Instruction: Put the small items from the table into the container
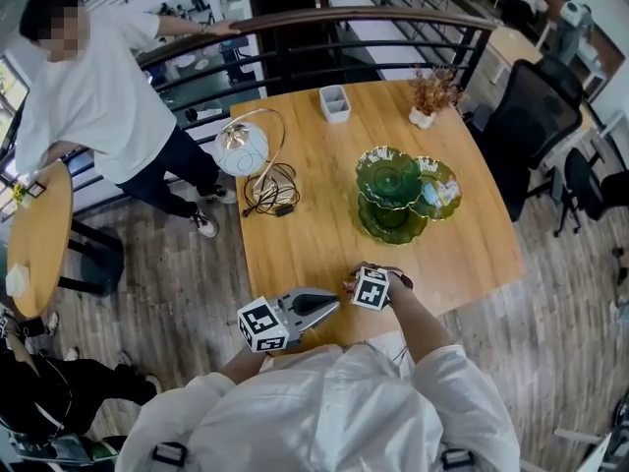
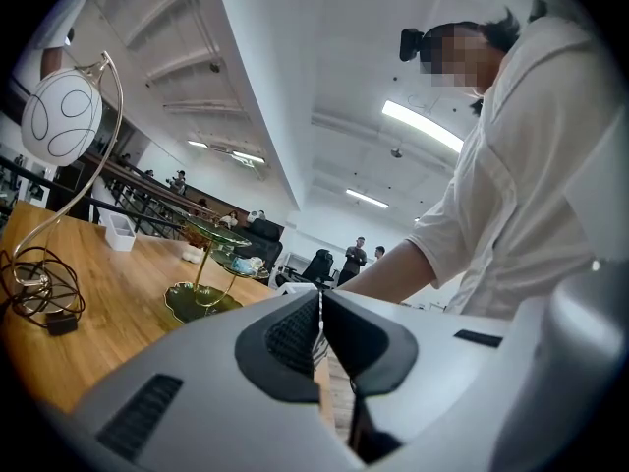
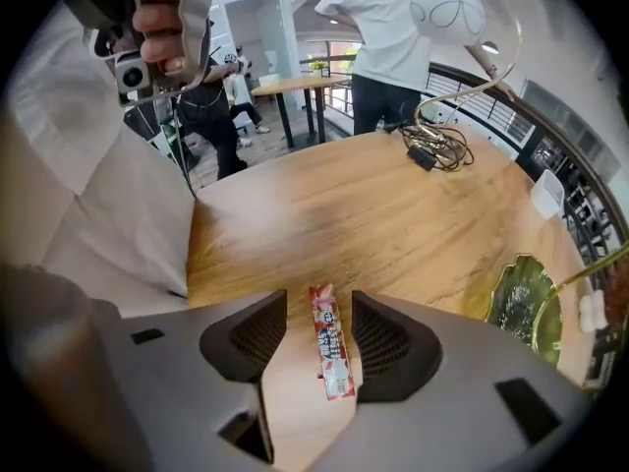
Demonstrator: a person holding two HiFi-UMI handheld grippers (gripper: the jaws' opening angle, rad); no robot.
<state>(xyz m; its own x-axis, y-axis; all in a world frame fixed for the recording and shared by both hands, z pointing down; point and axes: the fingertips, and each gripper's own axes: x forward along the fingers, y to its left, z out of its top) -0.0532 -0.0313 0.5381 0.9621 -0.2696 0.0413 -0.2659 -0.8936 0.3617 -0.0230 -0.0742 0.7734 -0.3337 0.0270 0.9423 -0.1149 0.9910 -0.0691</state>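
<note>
**A:** What is the nearest element in the figure?

**B:** The right gripper (image 3: 319, 305). It points steeply down at the table (image 3: 373, 224) near the person's edge, and its jaws are spread. 1 wrapped candy stick (image 3: 329, 347) lies flat on the wood between the 2 pads. Neither pad presses on it, though its near end sits close beside the right-hand pad.

**A:** How does its long axis run?

**B:** Parallel to the pad faces, leading away from the camera. Closing would probably pinch it across its narrow width, so little re-aiming seems needed.

**A:** And the left gripper (image 2: 319, 324)?

**B:** It is held level beside the right one. Its jaws are pressed together with nothing between them, and it is the farther of the 2 from the candy.

**A:** Where is the destination?

**B:** Probably the green tiered dish (image 1: 391, 200), deeper across the table and well apart from the candy.
</note>
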